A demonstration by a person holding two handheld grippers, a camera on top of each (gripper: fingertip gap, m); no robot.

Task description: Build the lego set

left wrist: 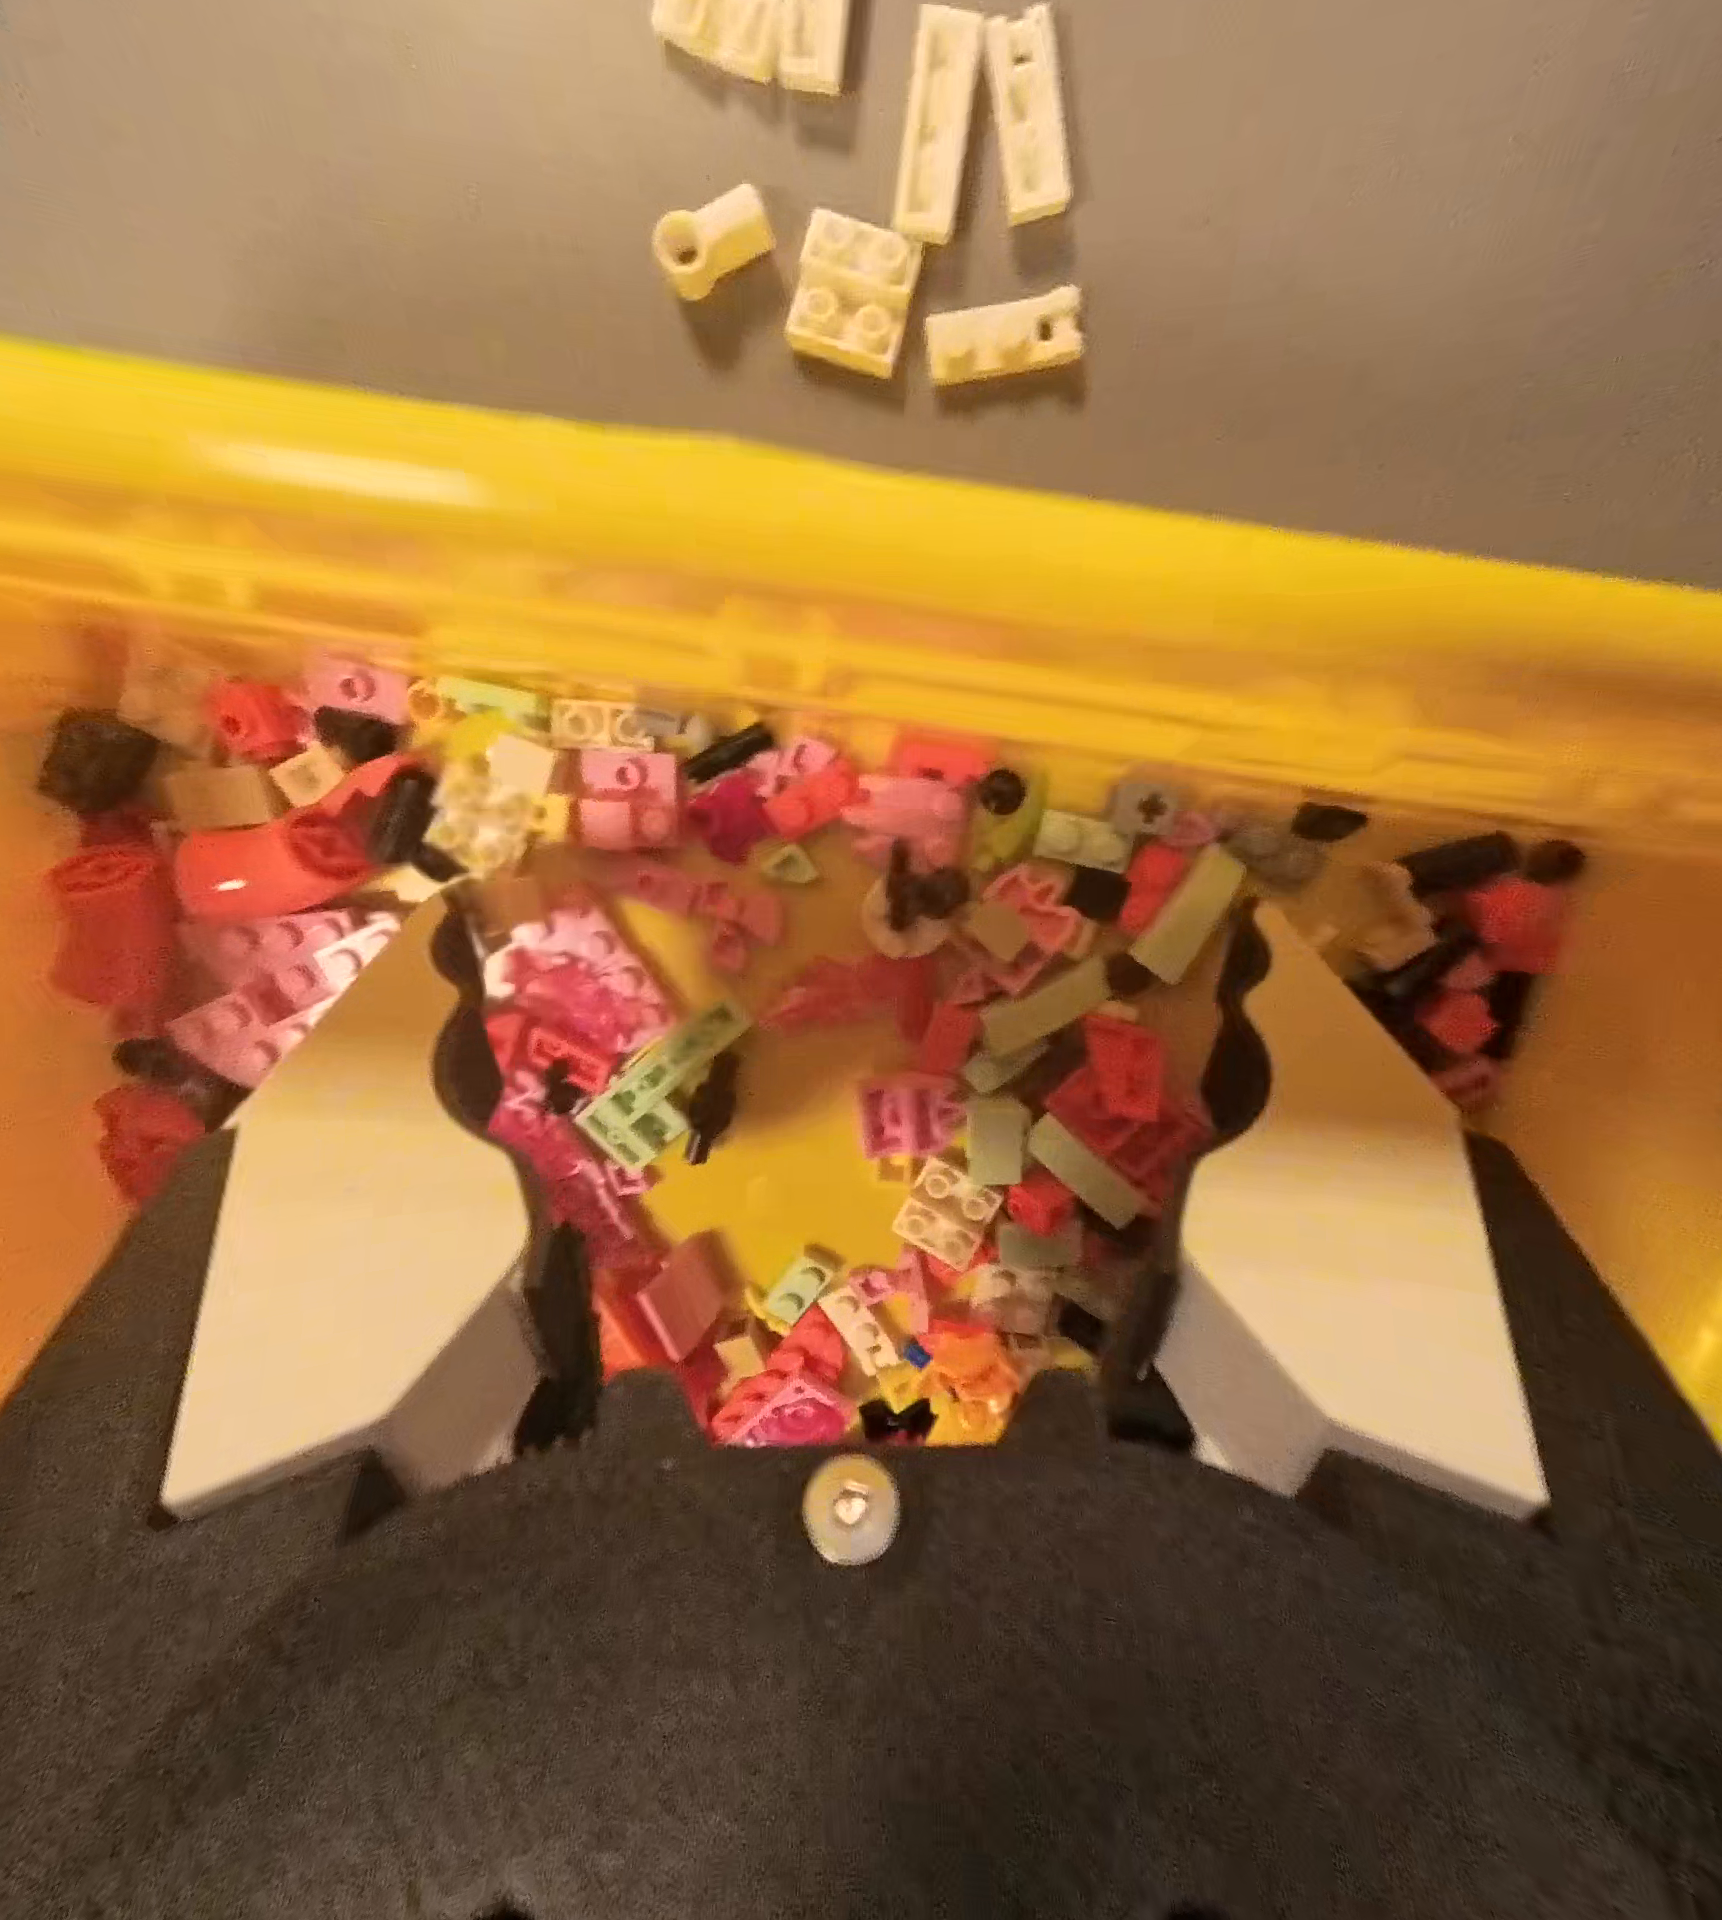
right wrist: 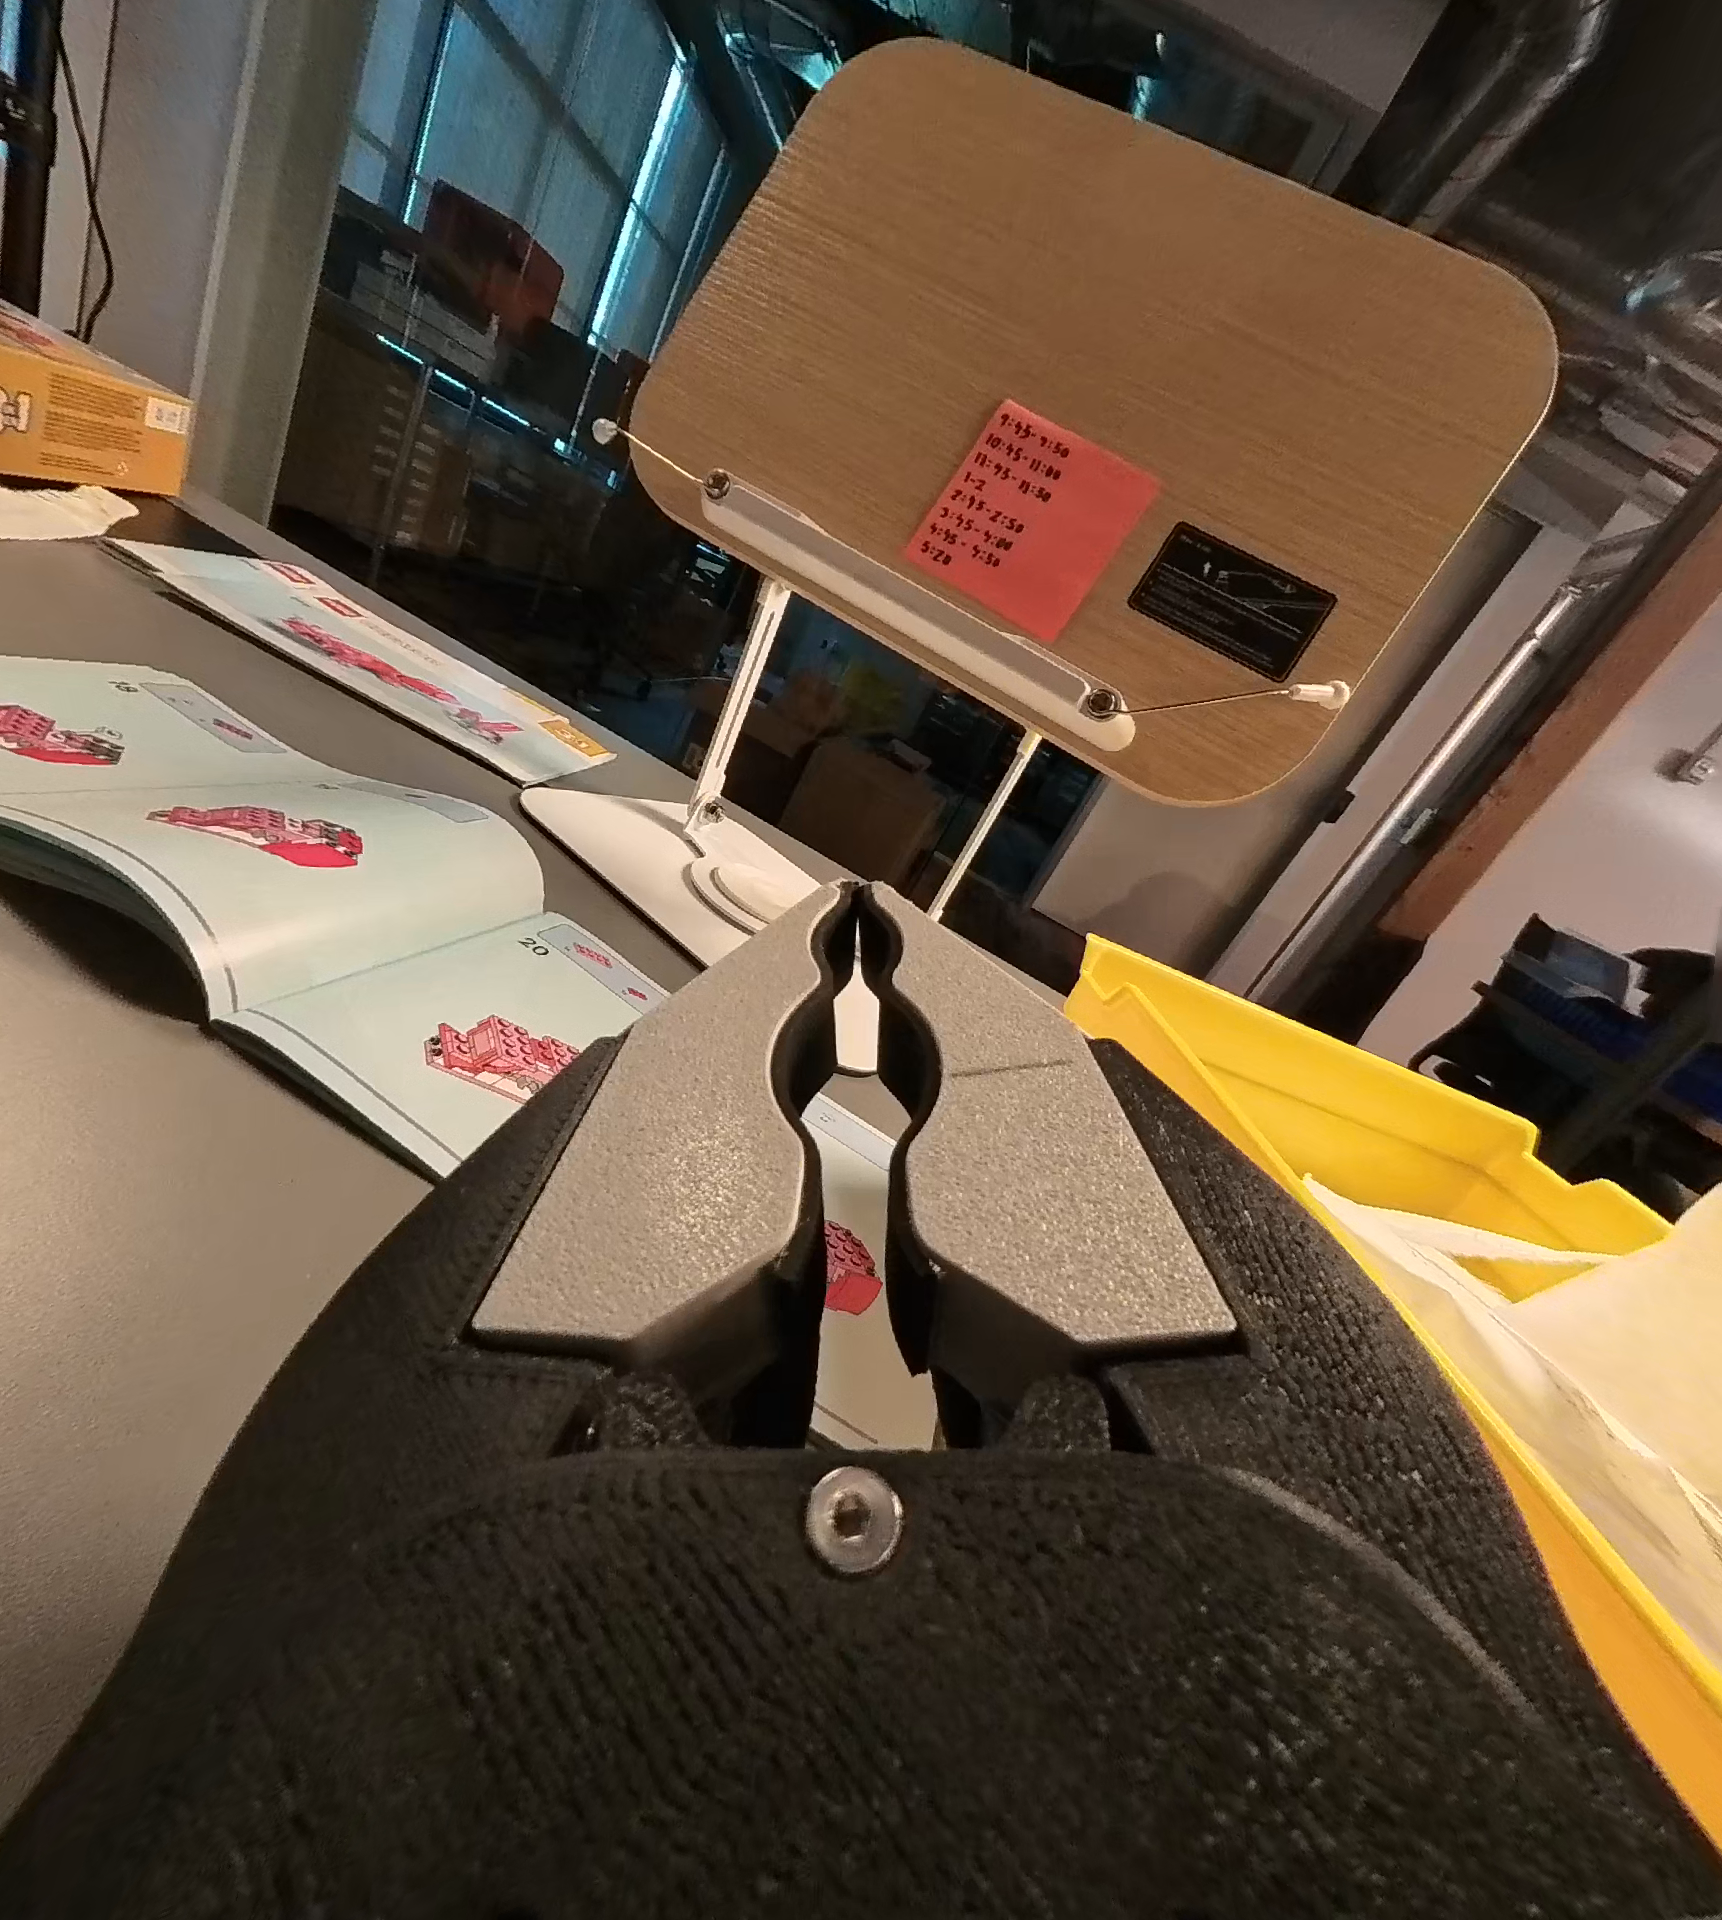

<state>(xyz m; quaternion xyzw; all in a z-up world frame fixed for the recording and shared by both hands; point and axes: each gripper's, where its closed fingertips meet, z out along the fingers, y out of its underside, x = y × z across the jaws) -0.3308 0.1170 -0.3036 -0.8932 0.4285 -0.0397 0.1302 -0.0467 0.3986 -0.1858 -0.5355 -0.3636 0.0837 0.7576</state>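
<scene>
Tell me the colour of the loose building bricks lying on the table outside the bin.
Pale cream-yellow plastic bricks, on the grey table beyond the yellow bin's rim; left wrist view shows them best.

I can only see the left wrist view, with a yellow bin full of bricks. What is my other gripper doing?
Observer: The right gripper has its jaws shut, tips together, with nothing between them.
Operator: What is it pointing at?
Observer: A wooden book stand on a white base, with a pink sticky note stuck on it.
Operator: Is there a picture guide anywhere?
Observer: Yes, an open instruction booklet lies flat on the dark table, left of that gripper.
Operator: Any more bins?
Observer: A yellow bin to its right holds pale paper bags.
</scene>
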